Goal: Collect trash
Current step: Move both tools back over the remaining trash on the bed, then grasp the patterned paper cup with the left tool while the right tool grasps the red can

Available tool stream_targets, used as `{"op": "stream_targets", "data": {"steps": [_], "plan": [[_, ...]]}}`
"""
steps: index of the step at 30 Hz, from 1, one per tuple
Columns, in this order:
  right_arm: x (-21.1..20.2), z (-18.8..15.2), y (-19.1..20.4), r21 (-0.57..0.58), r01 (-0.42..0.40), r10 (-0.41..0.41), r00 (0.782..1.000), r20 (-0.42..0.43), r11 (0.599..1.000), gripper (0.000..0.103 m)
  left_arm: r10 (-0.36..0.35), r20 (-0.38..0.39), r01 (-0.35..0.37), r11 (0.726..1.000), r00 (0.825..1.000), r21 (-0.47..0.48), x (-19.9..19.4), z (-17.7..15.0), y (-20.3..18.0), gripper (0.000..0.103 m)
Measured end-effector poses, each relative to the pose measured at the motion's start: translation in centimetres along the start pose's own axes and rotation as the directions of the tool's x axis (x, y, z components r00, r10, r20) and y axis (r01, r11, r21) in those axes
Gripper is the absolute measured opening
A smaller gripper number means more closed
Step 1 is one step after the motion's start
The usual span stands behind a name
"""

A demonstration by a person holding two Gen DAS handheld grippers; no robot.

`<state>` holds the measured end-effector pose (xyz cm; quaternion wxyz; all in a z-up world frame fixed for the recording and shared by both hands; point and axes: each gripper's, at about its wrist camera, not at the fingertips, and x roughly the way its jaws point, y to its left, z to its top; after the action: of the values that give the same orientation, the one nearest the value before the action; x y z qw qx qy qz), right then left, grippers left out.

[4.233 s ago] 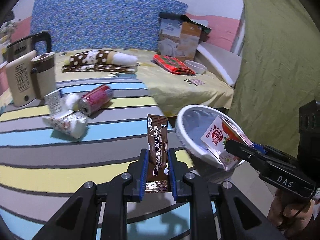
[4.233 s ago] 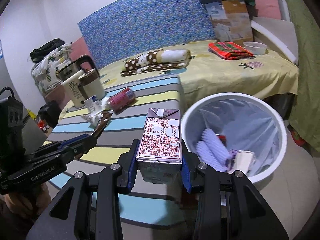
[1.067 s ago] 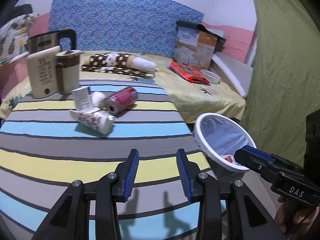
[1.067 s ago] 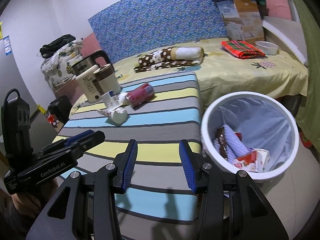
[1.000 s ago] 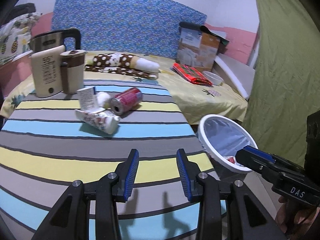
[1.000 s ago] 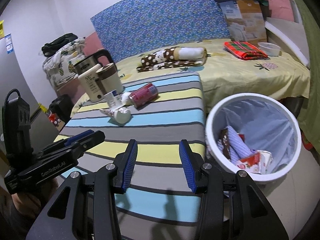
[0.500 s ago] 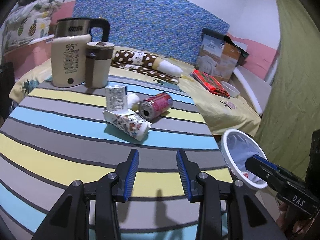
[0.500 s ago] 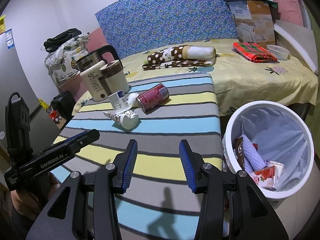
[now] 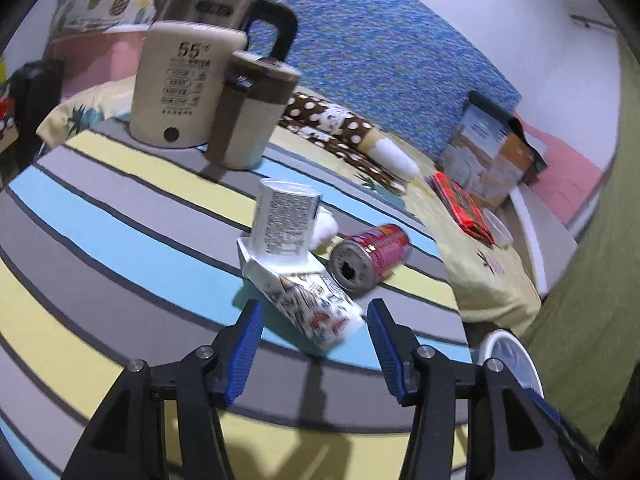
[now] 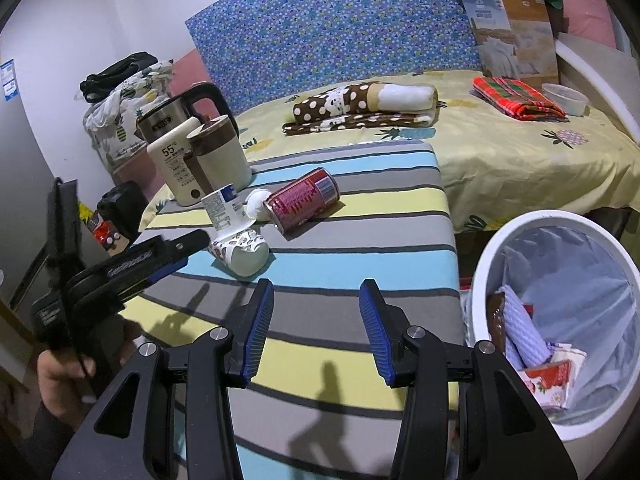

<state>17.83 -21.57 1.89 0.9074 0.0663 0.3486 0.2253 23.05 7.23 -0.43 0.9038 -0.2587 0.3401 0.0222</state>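
Left wrist view: left gripper [image 9: 314, 332], jaws just widened and empty, sits near the patterned paper cup [image 9: 308, 304]; right gripper [image 10: 316, 320] is released too.

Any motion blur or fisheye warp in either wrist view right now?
Left wrist: motion blur on the kettle and stripes, sharper on the gripper; strong barrel warp. Right wrist: sharp, the can crisp, bin rim bowed, dark corner vignette.
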Motion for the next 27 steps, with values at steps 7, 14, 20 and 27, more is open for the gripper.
{"op": "stream_targets", "data": {"steps": [7,14,20,27], "plan": [[1.1,0.6,0.0,-0.008,-0.002,0.002,1.000,-0.011,1.000,0.047,0.001,-0.051,-0.006,0.996,0.999,-0.084,3.4,0.5,1.3,0.054],[2.0,0.8,0.4,-0.013,0.003,-0.004,1.000,-0.029,1.000,0.047,0.013,-0.096,-0.019,0.998,0.995,-0.063,4.9,0.0,2.1,0.038],[3.1,1.0,1.2,-0.017,0.004,-0.005,0.999,-0.054,1.000,0.047,-0.002,-0.045,0.004,0.999,0.999,0.033,2.5,0.2,1.6,0.016],[5.0,2.0,2.7,-0.018,0.000,-0.002,0.998,-0.069,1.000,0.047,0.011,0.018,-0.014,0.989,1.000,0.150,0.2,1.0,1.8,0.014]]}}
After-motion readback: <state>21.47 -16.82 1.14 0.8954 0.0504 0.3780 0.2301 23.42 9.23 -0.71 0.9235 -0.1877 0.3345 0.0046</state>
